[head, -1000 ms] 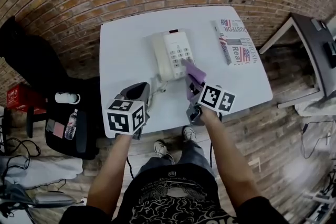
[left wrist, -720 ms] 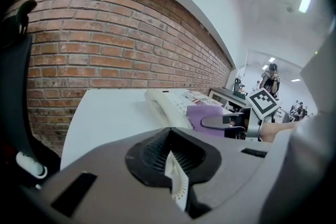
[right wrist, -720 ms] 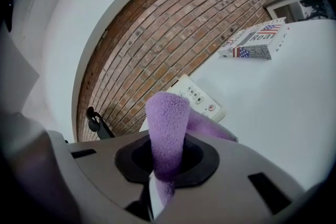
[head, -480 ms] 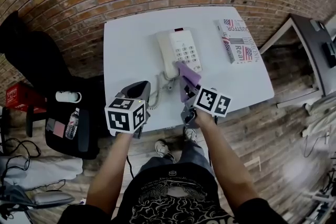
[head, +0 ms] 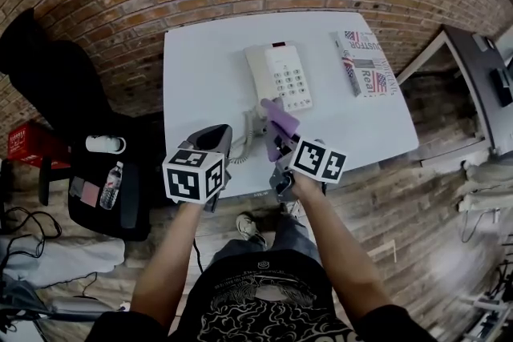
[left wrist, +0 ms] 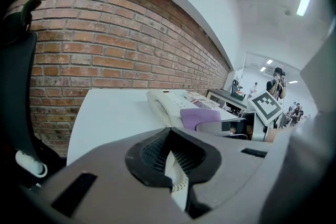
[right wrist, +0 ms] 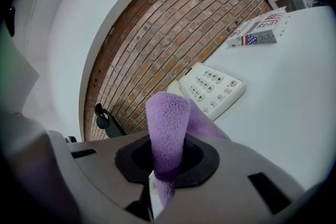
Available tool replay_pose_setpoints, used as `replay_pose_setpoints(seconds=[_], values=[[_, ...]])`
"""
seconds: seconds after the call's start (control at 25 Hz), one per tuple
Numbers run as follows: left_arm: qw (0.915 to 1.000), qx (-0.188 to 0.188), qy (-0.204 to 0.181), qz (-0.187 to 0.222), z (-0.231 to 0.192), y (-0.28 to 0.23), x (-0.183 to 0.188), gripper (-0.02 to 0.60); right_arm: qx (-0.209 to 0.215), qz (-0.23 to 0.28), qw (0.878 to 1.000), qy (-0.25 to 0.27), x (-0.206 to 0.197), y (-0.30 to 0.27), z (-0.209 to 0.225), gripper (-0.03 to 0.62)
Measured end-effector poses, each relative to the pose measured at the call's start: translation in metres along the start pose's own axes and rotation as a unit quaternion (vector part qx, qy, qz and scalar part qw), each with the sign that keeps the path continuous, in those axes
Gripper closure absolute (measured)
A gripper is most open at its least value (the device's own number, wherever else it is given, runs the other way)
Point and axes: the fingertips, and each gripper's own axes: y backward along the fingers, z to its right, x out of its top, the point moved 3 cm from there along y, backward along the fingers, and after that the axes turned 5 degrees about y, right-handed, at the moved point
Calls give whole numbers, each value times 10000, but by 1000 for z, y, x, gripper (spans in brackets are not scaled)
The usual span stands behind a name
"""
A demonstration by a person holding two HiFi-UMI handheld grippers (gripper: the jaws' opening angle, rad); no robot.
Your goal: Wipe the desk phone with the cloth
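Your right gripper [head: 278, 142] jaws pinch the soft, limp purple cloth [head: 279, 118] at the near end of the white phone [head: 284, 76], mid-desk [head: 200, 60]. Your left gripper [head: 212, 142] jaws are closed and empty. The light plastic phone likely slides, so press gently. The flag-printed paper [head: 365, 64] reads "Real".

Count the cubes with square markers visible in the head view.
2. One marker cube sits on the left tool, over the table's near edge. The other is on the right tool, which grips the purple cloth near the desk phone. None seems hidden.
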Motion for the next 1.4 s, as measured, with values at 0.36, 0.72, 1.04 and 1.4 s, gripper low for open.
replay_pose_setpoints(seconds=[0.36, 0.72, 1.04, 1.4], values=[[9999, 1, 106, 103, -6, 3, 5, 575, -47, 61, 9981, 607, 28, 18, -11, 546], [9995, 71, 191, 230, -7, -5, 18, 575, 193, 68, 9891, 1457, 96, 7, -31, 546], [9976, 429, 413, 366, -23, -20, 33, 575, 617, -325, 9701, 2323, 153, -36, -45, 546], [9912, 965, 762, 488, -39, -35, 44, 575, 1427, -1309, 9152, 3535, 196, -109, -62, 546]])
